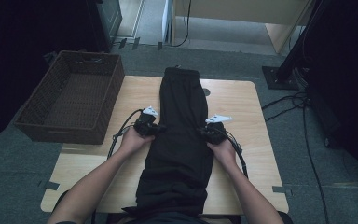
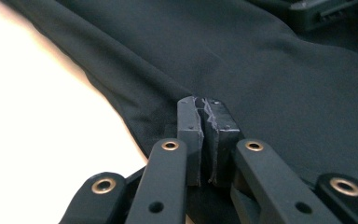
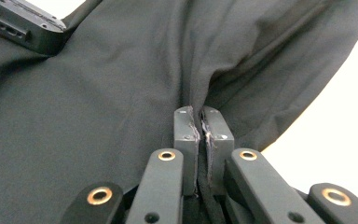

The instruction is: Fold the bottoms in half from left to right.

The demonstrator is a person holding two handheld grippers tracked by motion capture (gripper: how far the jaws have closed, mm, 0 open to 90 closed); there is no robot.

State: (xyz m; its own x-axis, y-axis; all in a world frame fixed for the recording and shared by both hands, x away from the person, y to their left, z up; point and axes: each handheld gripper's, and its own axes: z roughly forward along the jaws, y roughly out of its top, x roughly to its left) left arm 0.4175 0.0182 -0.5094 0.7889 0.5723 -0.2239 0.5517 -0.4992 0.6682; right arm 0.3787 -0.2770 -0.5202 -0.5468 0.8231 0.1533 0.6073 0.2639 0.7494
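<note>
Black fabric, a pair of dark trousers (image 1: 179, 135), lies stretched lengthwise down the middle of the pale wooden table (image 1: 242, 107), waistband end toward the far edge, the near end bunched at the person's side. Left gripper (image 1: 157, 128) is at the cloth's left edge, about midway along, and in its own view (image 2: 204, 116) the two pads sit pressed together with a thin fold of the trousers (image 2: 242, 70) pinched between them; bright tabletop lies off to the left of those jaws. Right gripper (image 1: 204, 132) mirrors it on the opposite edge, and in its own view (image 3: 200, 123) the pads are clamped tight on a ridge of fabric (image 3: 121, 93) that rises in creases straight ahead of the jaws. Each gripper view catches the other tool across the cloth, up in a top corner. No label, brand or lettering can be read on the trousers or the grippers. Out beyond the left gripper, a dark brown wicker basket (image 1: 37, 122) overhangs the table's far-left corner.
</note>
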